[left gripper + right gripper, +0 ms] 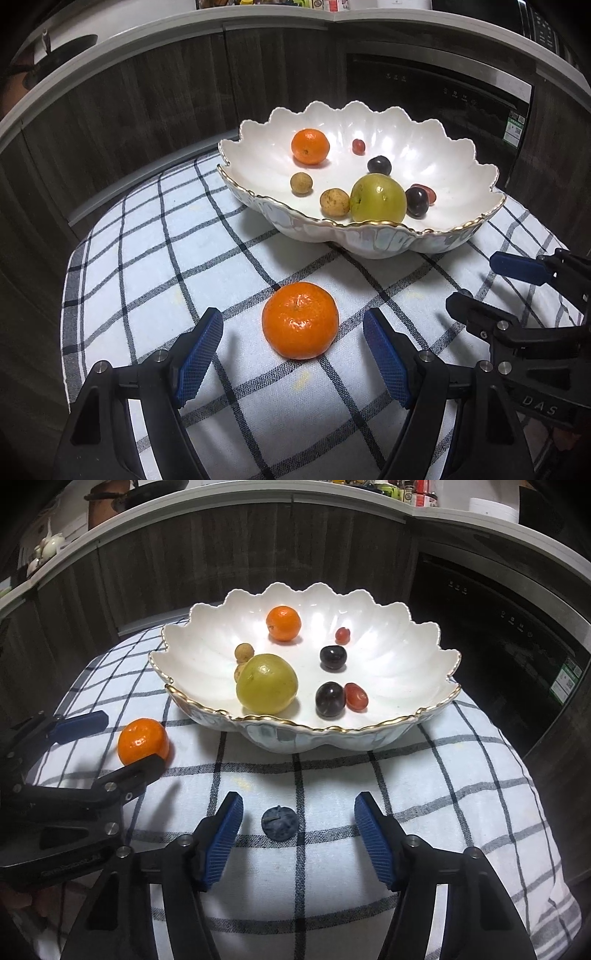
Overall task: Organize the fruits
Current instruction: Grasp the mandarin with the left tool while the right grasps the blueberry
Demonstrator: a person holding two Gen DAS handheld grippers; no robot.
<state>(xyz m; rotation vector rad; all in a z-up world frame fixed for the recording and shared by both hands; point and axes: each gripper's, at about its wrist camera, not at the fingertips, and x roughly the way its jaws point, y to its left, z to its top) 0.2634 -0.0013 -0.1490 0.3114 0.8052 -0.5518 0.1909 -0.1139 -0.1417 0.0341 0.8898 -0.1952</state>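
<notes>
**Mandarin between your left fingers, not yet pinched**

Your left gripper (293, 347) is spread wide around the loose mandarin (300, 320) on the checked cloth (155, 236), pads clear of its skin. Your right gripper (298, 827) also gapes, straddling a small dark disc (279, 822). The scalloped bowl (406, 723) beyond holds the other fruit.

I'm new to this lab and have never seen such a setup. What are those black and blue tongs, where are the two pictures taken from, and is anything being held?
They are hand-held grippers, one in each of a person's hands, each with a camera looking along its fingers. In the left view the left gripper stands open around a mandarin on the checked cloth, not clamping it. In the right view the right gripper is open and empty above a small dark disc. The scalloped bowl already holds other fruit.
</notes>
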